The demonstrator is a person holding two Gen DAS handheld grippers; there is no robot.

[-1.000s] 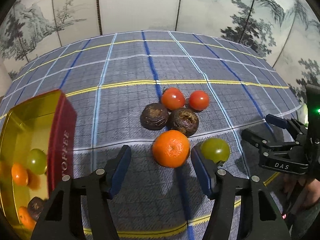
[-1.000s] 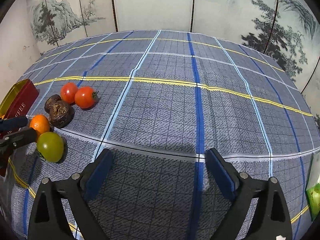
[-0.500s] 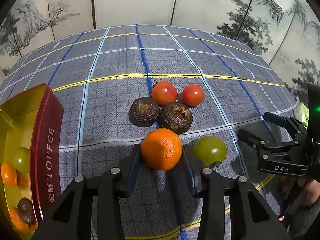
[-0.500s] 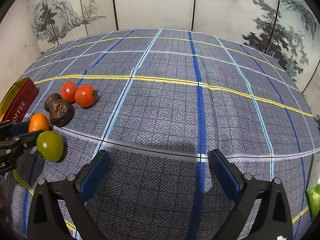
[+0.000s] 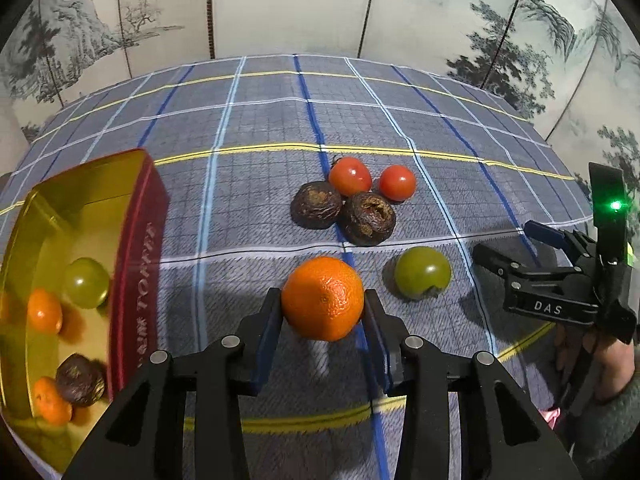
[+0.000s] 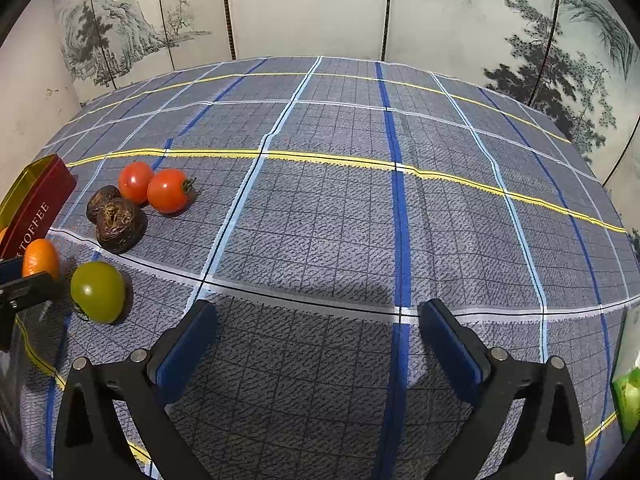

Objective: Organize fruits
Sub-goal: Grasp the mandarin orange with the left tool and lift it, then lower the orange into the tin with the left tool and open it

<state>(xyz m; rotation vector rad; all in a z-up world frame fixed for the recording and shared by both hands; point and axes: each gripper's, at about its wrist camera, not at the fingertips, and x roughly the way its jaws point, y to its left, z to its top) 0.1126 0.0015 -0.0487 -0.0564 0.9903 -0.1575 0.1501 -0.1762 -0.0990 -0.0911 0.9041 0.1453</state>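
Note:
My left gripper (image 5: 323, 320) is shut on an orange mandarin (image 5: 322, 298) and holds it just above the cloth. The mandarin also shows in the right wrist view (image 6: 40, 260). A green fruit (image 5: 422, 273) lies to its right. Two dark wrinkled fruits (image 5: 316, 205) and two red tomatoes (image 5: 350, 176) lie behind it. A red and gold toffee tin (image 5: 138, 248) at the left holds several fruits. My right gripper (image 6: 318, 340) is open and empty over bare cloth; it shows at the right of the left wrist view (image 5: 516, 248).
A blue plaid cloth (image 6: 360, 220) covers the table. Painted screen panels (image 6: 304, 8) stand behind it. A green packet (image 6: 628, 396) lies at the cloth's right edge.
My left gripper closed on the mandarin and lifted it slightly off the cloth. The tin now sits closer in the left wrist view. My right gripper barely moved.

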